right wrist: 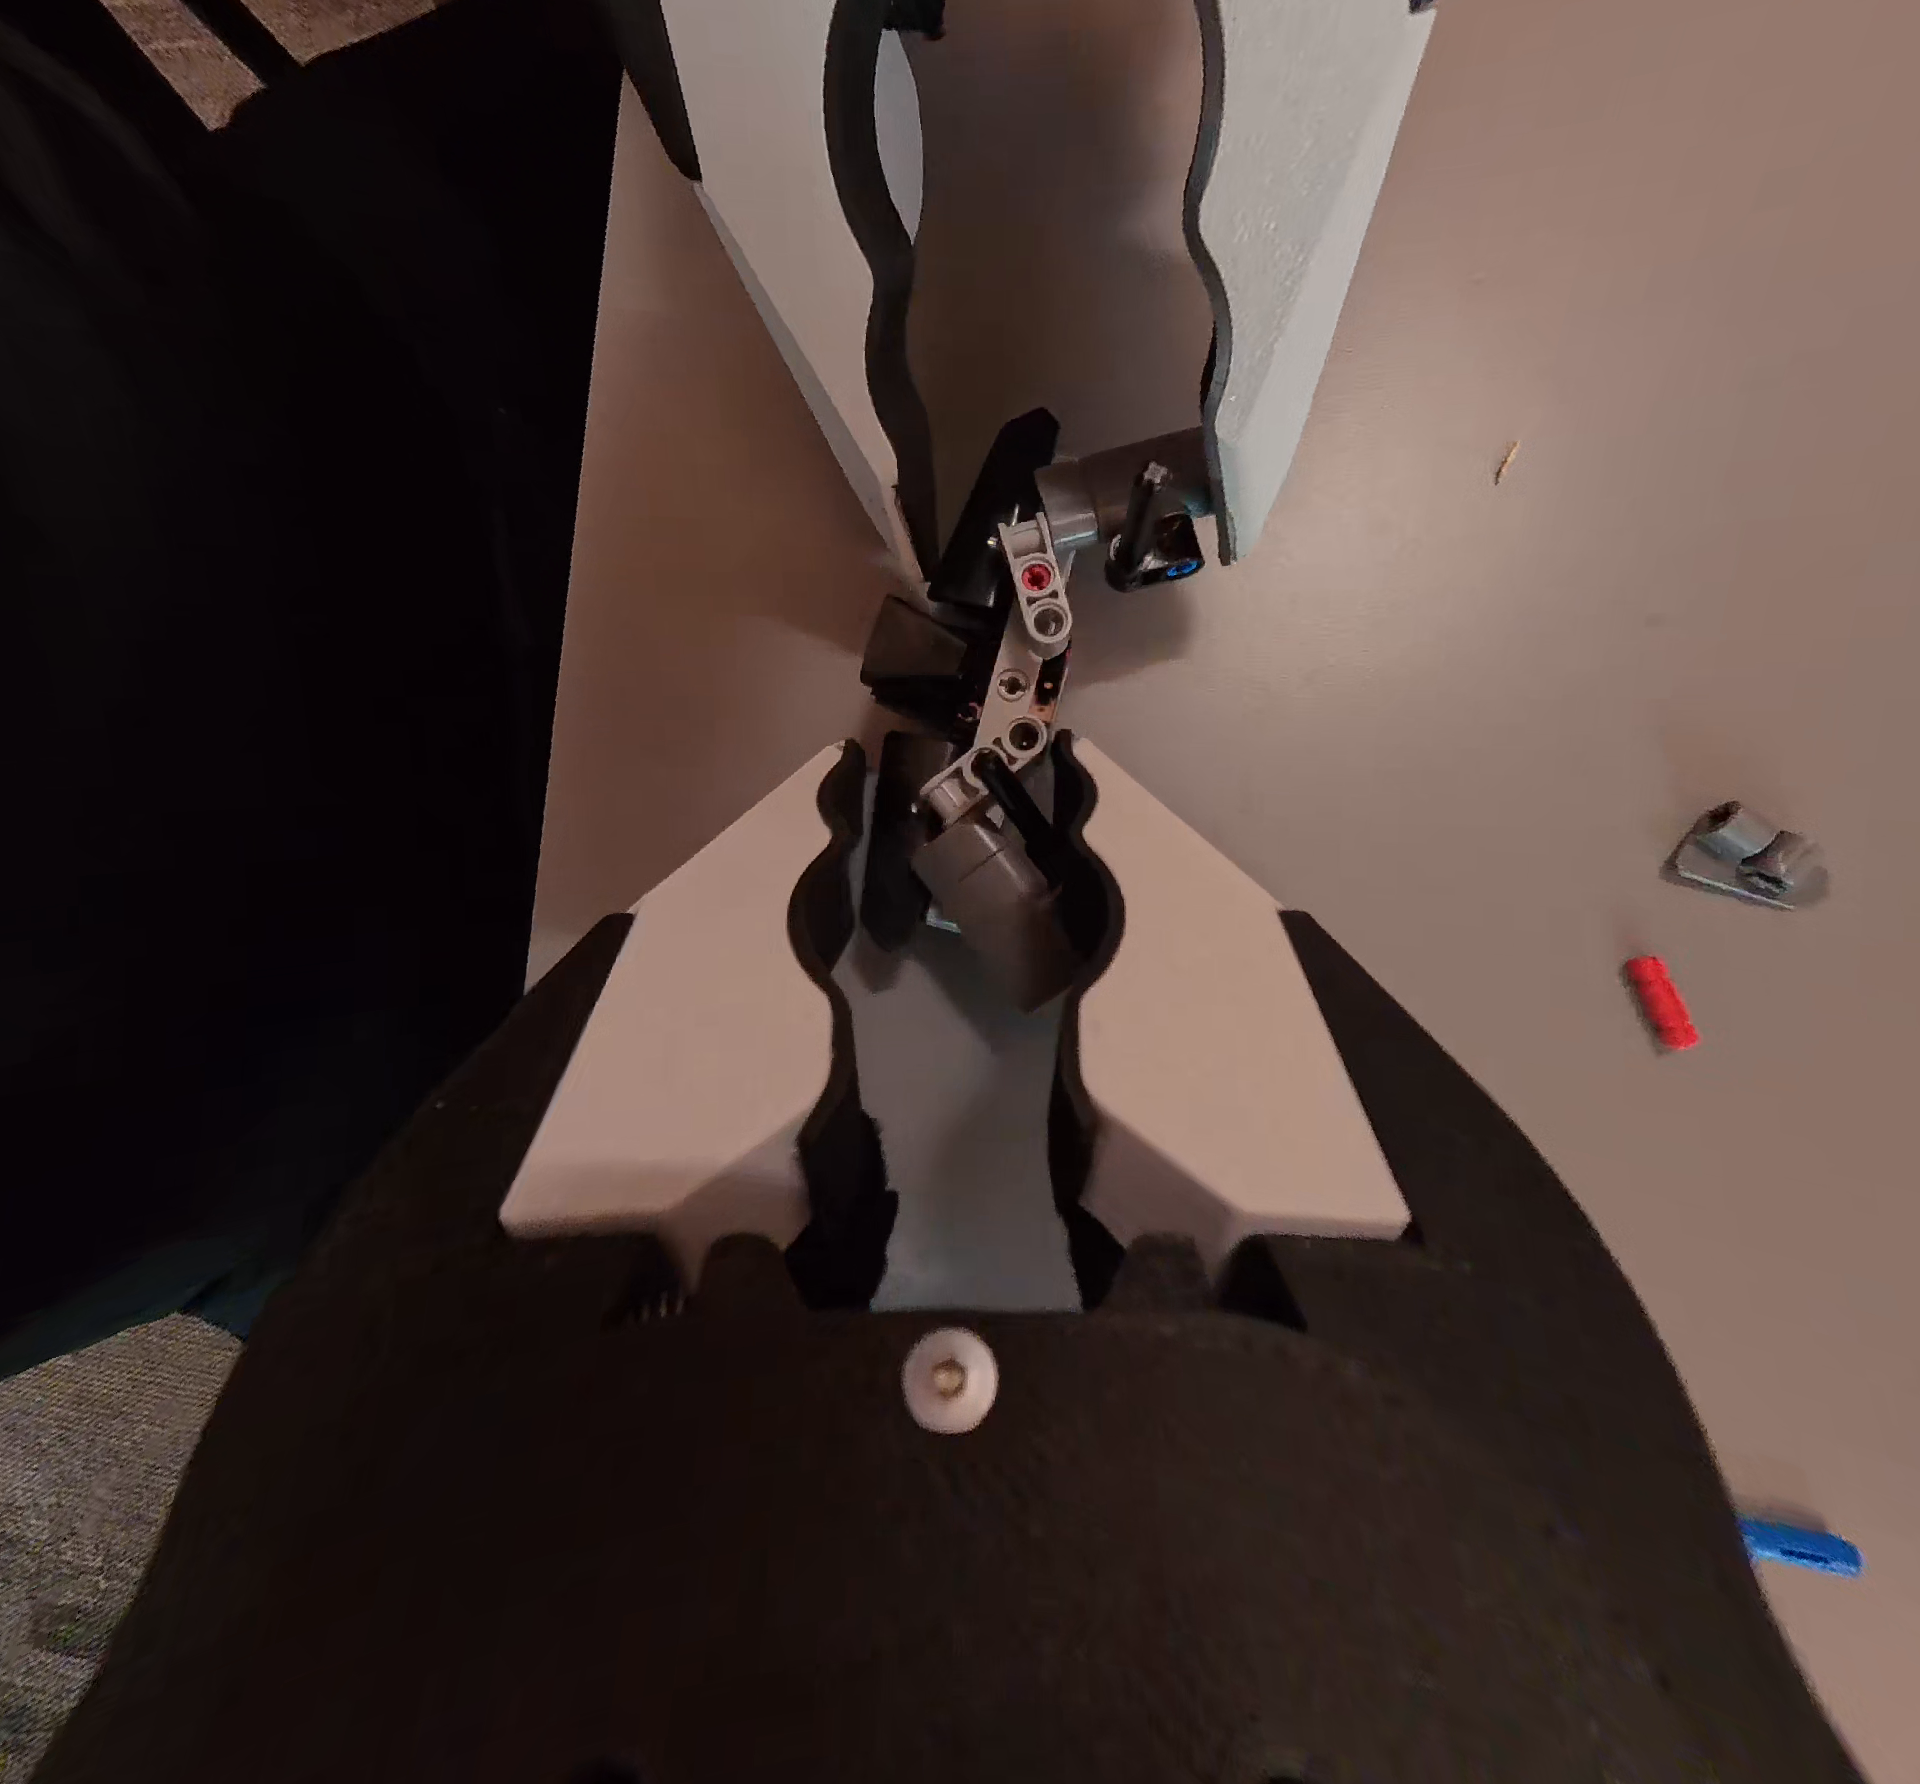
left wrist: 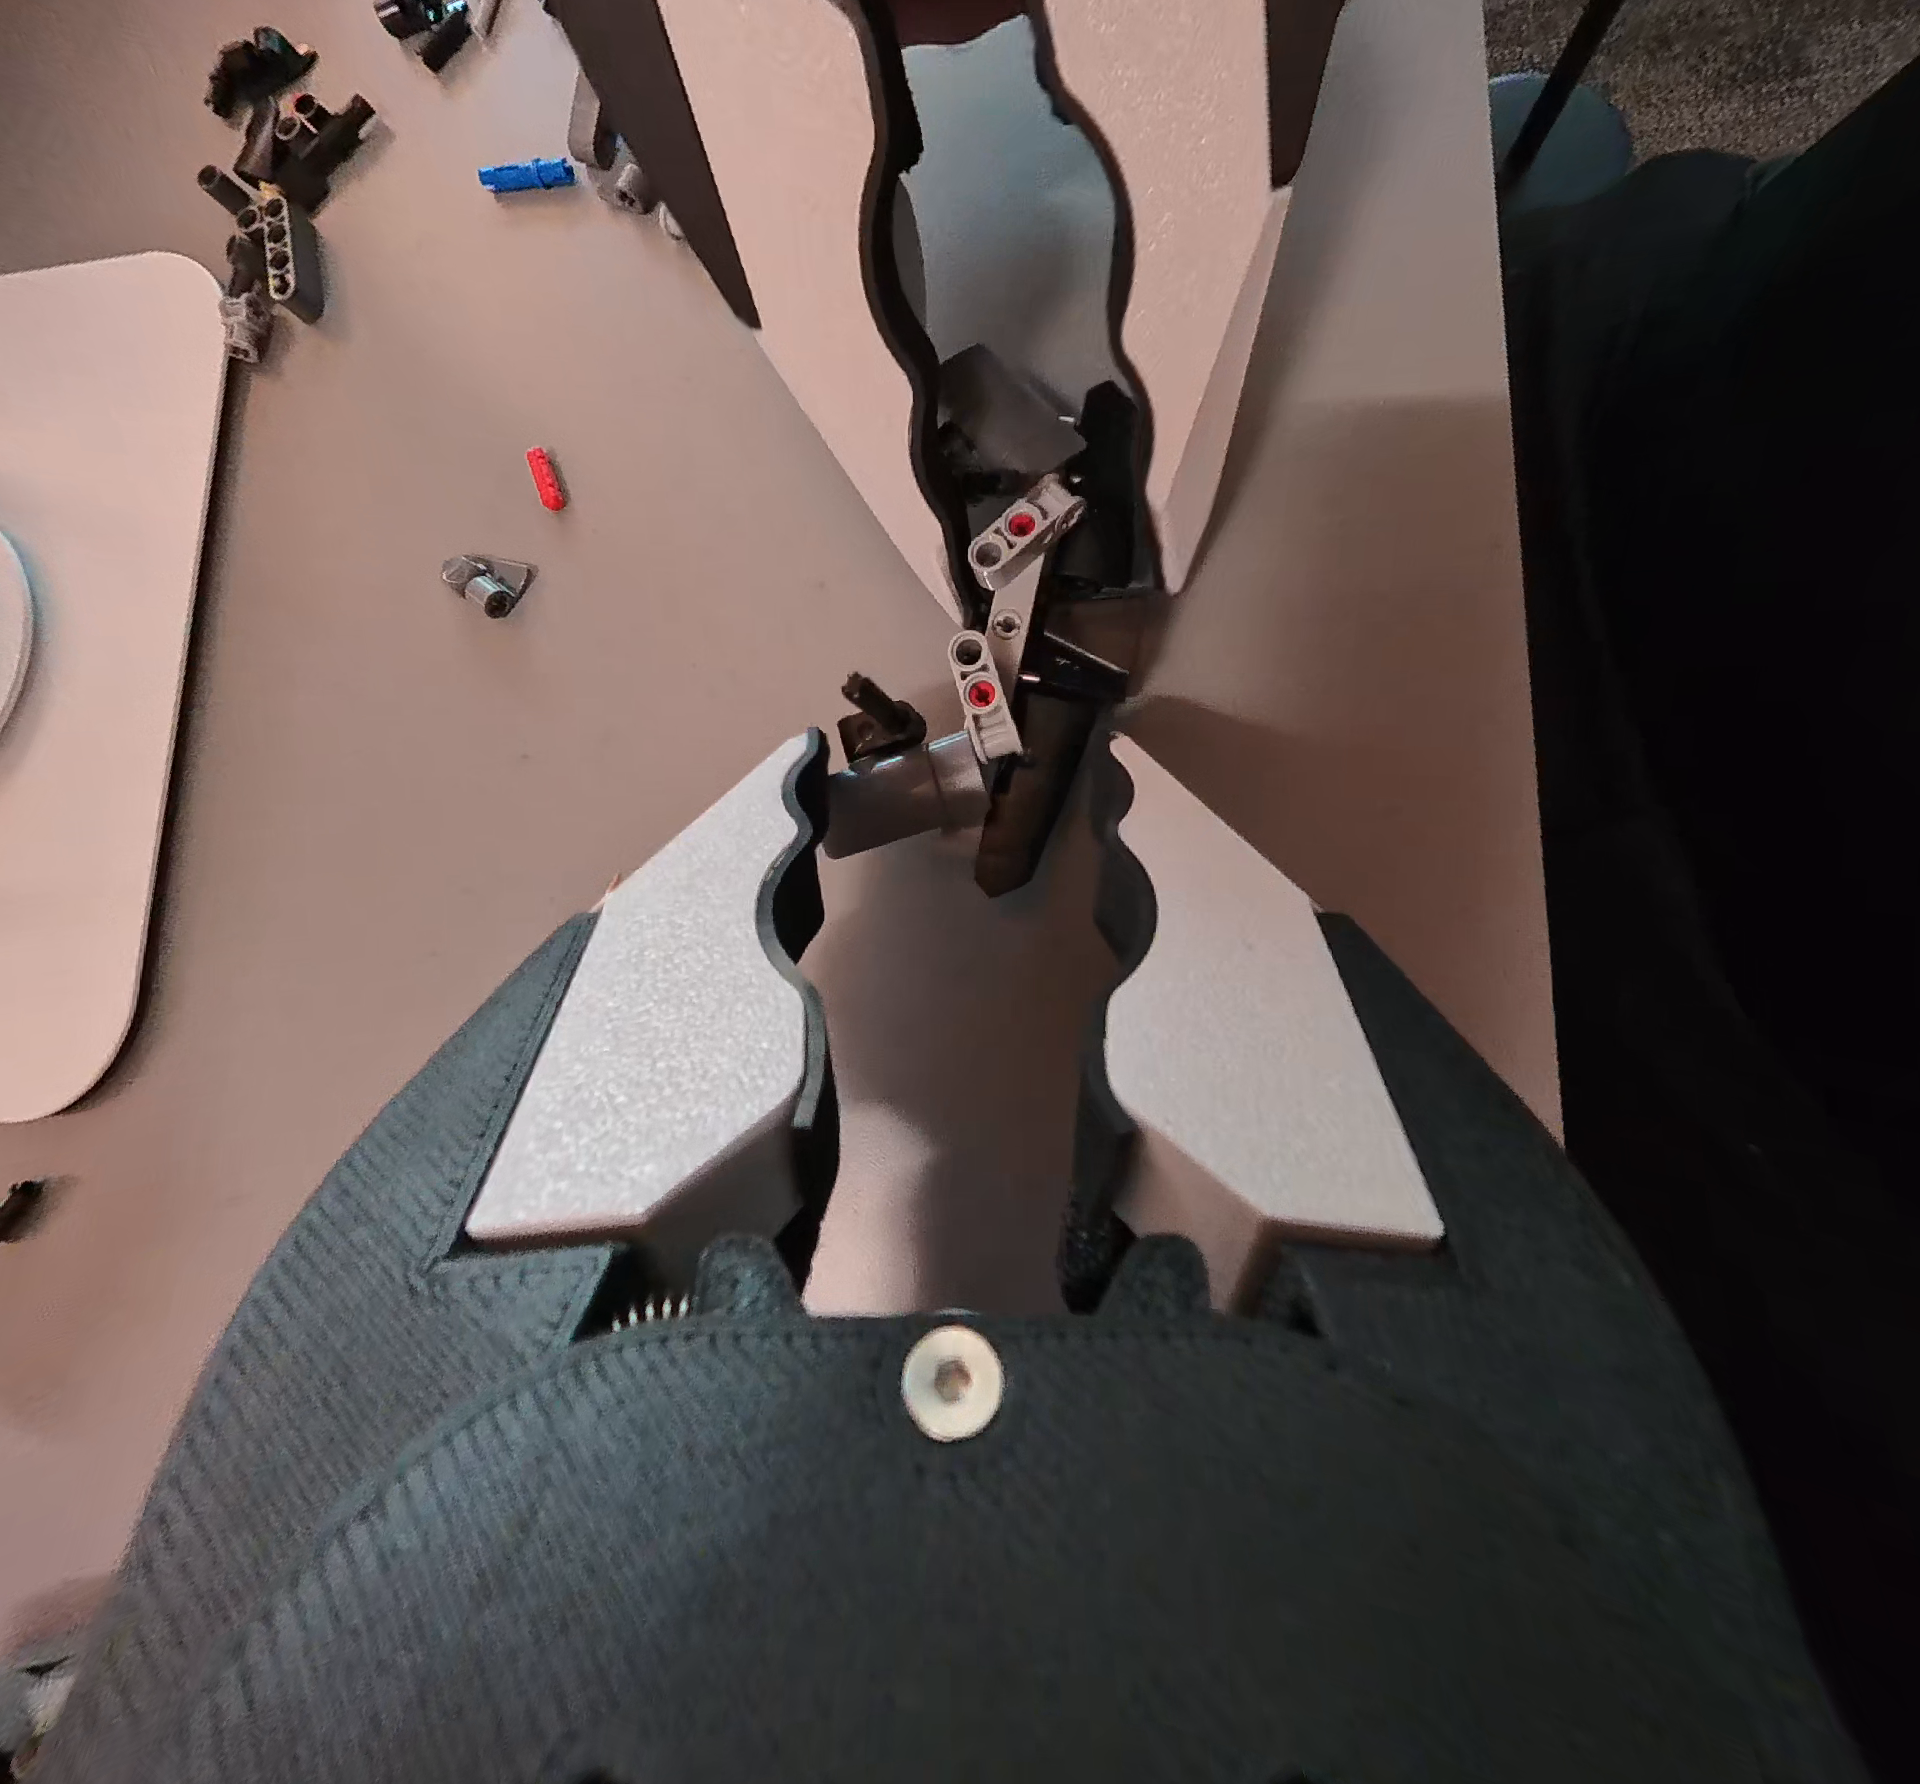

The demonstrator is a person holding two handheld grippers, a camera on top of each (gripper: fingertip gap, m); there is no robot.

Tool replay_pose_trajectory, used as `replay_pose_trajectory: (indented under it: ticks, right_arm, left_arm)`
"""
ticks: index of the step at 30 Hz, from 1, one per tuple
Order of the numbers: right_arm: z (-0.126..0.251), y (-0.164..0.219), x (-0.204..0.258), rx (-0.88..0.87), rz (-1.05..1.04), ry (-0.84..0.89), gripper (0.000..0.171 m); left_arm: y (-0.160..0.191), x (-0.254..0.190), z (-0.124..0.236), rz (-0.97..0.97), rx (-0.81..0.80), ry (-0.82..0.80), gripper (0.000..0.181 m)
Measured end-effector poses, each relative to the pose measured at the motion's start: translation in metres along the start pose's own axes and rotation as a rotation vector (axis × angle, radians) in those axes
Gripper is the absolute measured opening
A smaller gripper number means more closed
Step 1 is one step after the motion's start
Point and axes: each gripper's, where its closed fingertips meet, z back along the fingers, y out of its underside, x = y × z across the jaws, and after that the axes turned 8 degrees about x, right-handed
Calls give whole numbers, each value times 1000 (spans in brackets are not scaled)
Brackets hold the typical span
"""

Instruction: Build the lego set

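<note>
While clamped, knobbly grey-black lego assembly [right wrist: 997,695].

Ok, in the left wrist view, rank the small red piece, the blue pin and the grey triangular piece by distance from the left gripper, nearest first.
From the left gripper:
1. Grey triangular piece, to its left.
2. Small red piece, just beyond.
3. Blue pin, far up the table.

- The lego assembly [left wrist: 1023,633], black panels with light grey jointed beams and red pins, hangs lengthwise between both grippers.
- Loose pieces [left wrist: 281,176] lie scattered on the table: black, grey, blue, red.
</note>
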Motion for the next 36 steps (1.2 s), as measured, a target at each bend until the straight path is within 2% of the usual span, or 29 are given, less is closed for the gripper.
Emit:
replay_pose_trajectory:
  ticks: [6,16,23,30,36]
  right_arm:
    - [13,2,-3,-31,-20,52,45]
    - [27,11,-8,-54,-44,121,49]
    - [33,3,-7,-81,-51,191,53]
    - [26,-7,1,-104,-31,214,48]
    - [11,-3,0,-55,-29,193,41]
  left_arm:
    - [1,-1,2,19,-10,-9,48]
    - [5,5,6,26,1,-33,48]
    - [7,9,13,25,1,-42,46]
    - [5,14,14,-20,3,-62,45]
    - [-2,13,12,-127,3,-25,41]
